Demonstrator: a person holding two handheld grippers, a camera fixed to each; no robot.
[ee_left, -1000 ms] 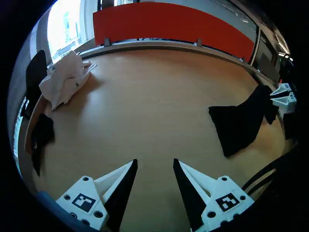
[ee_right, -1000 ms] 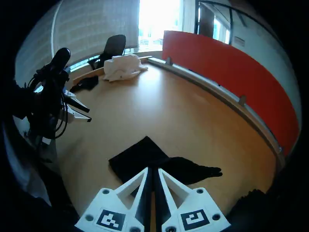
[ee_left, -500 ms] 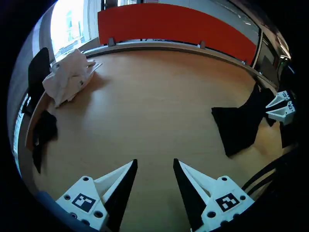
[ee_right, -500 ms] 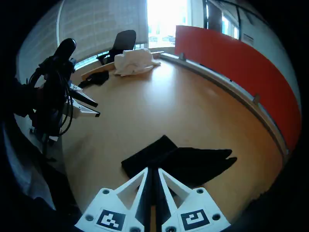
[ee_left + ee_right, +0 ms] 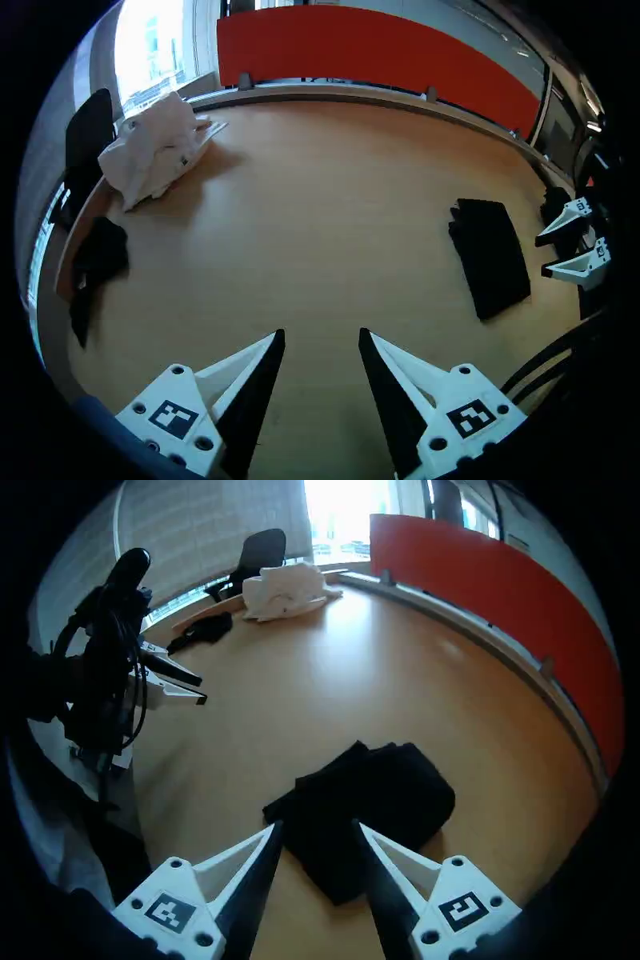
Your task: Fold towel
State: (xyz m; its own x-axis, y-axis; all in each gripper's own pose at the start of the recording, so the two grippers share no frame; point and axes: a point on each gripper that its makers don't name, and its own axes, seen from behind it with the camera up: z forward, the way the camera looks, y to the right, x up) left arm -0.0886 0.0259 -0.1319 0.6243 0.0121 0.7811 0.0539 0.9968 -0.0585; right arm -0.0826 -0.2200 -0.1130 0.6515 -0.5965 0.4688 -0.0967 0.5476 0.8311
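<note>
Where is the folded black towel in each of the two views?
Left gripper view: the folded black towel lies right of centre on the table.
Right gripper view: the folded black towel lies low, at centre.
Shared landmark: the white cloth pile at the far table edge.

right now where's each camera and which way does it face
Left gripper view: on the left gripper, open fingers below, facing across the table to the red partition; right gripper at right.
Right gripper view: on the right gripper, open fingers by the black towel, facing the window; left gripper at left.
Both share black towel, white cloth pile, partition.
</note>
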